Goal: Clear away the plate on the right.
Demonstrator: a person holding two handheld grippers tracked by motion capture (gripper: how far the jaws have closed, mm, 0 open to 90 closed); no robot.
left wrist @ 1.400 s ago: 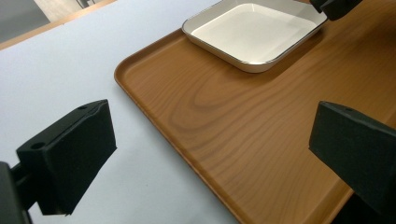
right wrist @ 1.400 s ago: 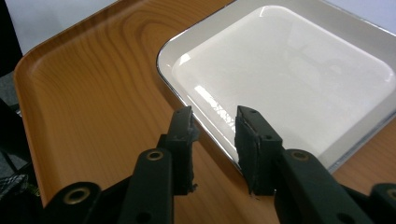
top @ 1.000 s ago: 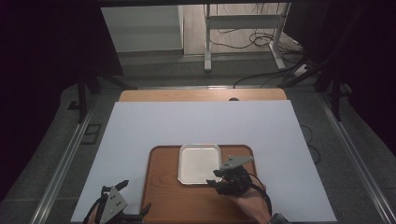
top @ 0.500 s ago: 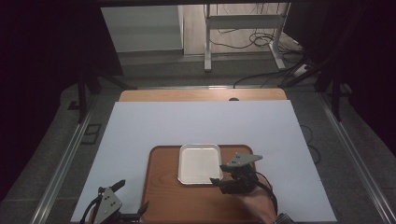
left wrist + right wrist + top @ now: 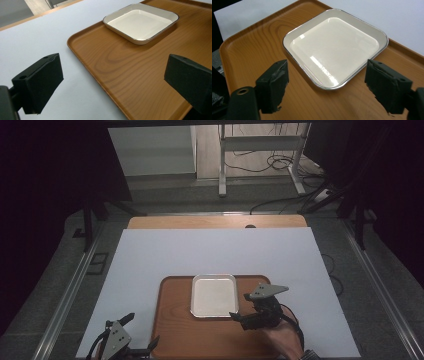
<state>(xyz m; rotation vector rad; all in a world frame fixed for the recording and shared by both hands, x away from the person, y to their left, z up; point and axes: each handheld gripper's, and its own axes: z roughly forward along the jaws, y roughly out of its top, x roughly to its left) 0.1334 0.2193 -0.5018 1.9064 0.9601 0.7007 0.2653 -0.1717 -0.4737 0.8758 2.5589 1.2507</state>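
Left gripper (image 5: 131, 340) is seen at the worktop's (image 5: 150, 260) near edge, just left of the wooden tray (image 5: 175, 330), fingers (image 5: 40, 82) spread wide, nothing between them. A square white dish (image 5: 214, 295) is set on the tray's far half, empty. Right gripper (image 5: 239, 306) is held by a hand (image 5: 280, 342) just beside the dish's right near corner, fingers (image 5: 273, 82) released, just opened, clear of the rim.

The dish (image 5: 214, 295) sits on the tray (image 5: 175, 330) toward its twelve o'clock edge, the right gripper (image 5: 240, 312) at the dish's four o'clock corner.
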